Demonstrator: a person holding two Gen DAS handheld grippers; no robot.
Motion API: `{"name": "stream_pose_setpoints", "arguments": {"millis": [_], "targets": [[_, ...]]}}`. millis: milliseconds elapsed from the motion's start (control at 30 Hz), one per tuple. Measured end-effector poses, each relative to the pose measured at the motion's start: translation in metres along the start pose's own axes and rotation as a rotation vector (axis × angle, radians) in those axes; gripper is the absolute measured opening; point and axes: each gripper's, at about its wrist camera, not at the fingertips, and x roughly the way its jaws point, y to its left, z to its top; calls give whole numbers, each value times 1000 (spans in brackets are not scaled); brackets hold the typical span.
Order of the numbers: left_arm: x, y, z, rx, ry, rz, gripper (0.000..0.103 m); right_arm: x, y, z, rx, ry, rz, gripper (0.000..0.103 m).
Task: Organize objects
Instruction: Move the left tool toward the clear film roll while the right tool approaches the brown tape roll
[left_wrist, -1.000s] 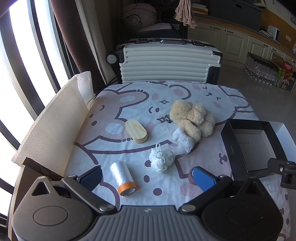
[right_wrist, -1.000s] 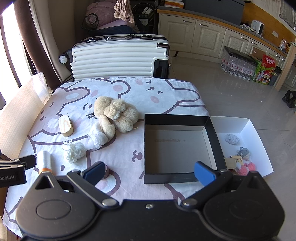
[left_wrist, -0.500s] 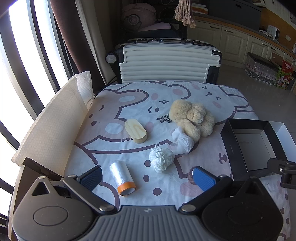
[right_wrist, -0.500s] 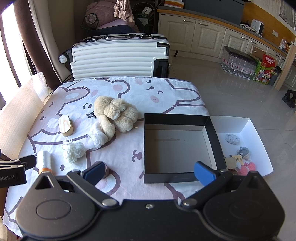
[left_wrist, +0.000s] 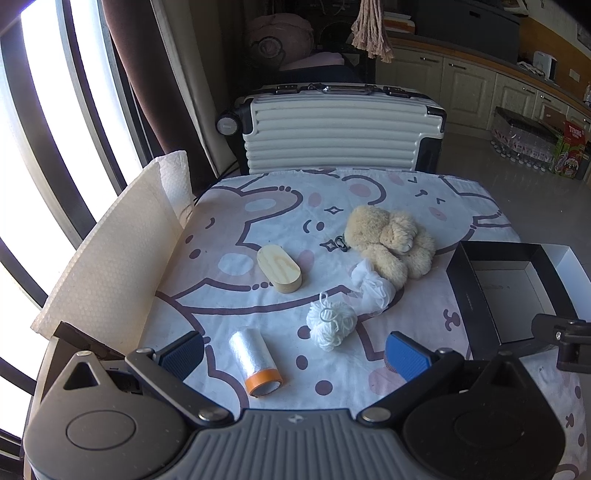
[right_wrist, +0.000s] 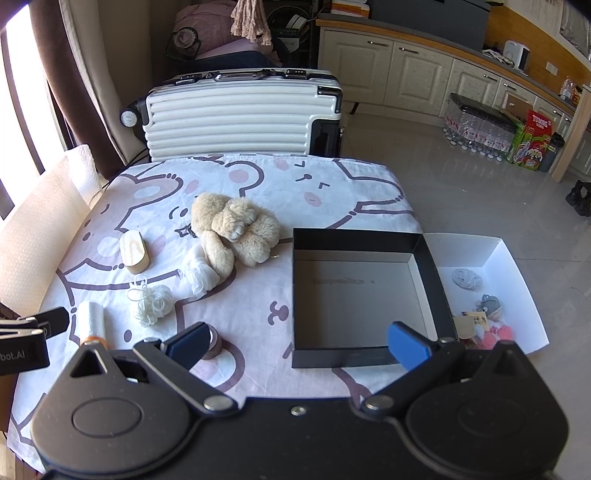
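Your left gripper (left_wrist: 295, 352) and right gripper (right_wrist: 298, 341) both hover spread wide, holding nothing. On the bear-print tablecloth (right_wrist: 332, 184), the tan plush toy (right_wrist: 236, 230) lies mid-frame, the empty black square box (right_wrist: 364, 291) lower right. A white ribbed suitcase (right_wrist: 236, 118) stands behind on the glossy tiled floor (right_wrist: 461, 177).

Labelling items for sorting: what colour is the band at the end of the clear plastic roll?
Orange, on the plastic roll, clearest in the left wrist view.
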Motion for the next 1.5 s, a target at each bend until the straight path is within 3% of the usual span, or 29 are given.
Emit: {"name": "stream_pose_setpoints", "arguments": {"millis": [967,1333,1500], "targets": [[8,117,-6,-179,34,126,103,33,99,19,-126,9,120,103],[7,117,-2,-200,5,104,103,38,101,21,-99,-18,164,103],[20,106,2,-156,0,90,103,45,98,23,-83,-16,184,103]]}}
